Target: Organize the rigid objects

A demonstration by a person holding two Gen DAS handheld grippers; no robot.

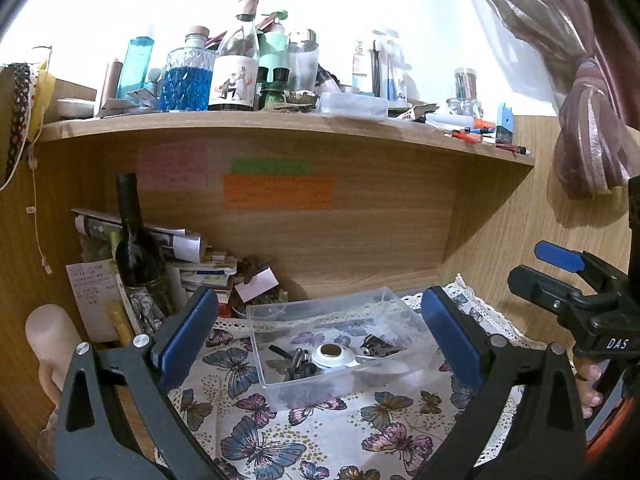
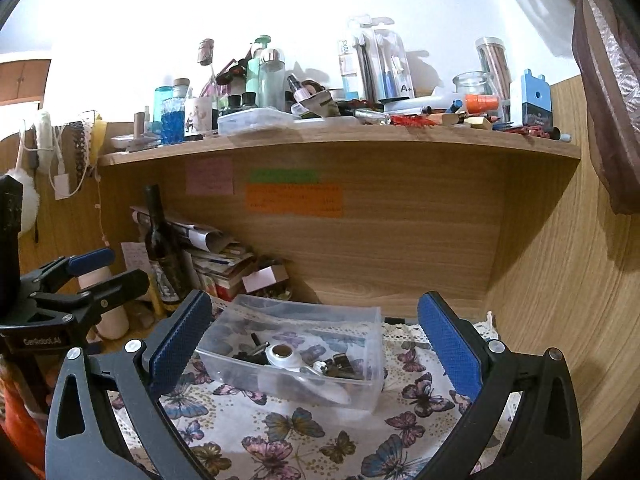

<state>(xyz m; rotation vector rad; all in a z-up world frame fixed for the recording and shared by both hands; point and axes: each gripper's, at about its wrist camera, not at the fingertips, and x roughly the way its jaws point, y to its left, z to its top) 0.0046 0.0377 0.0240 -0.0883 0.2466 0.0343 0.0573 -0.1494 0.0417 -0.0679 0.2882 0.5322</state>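
clear bin (image 2: 360, 360) on butterfly cloth (image 2: 304, 440), tool (image 2: 316, 344) wide

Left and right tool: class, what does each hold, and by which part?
Nothing. The left tool and right tool stand open, with the clear plastic box beyond them, untouched.

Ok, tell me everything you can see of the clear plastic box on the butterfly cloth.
The clear plastic box is a shallow, rectangular, lidless bin of see-through plastic, standing upright on the butterfly cloth below the wooden shelf. Inside lie a white tape roll and small dark items too jumbled to name. The open left gripper and right gripper frame it without touching it.
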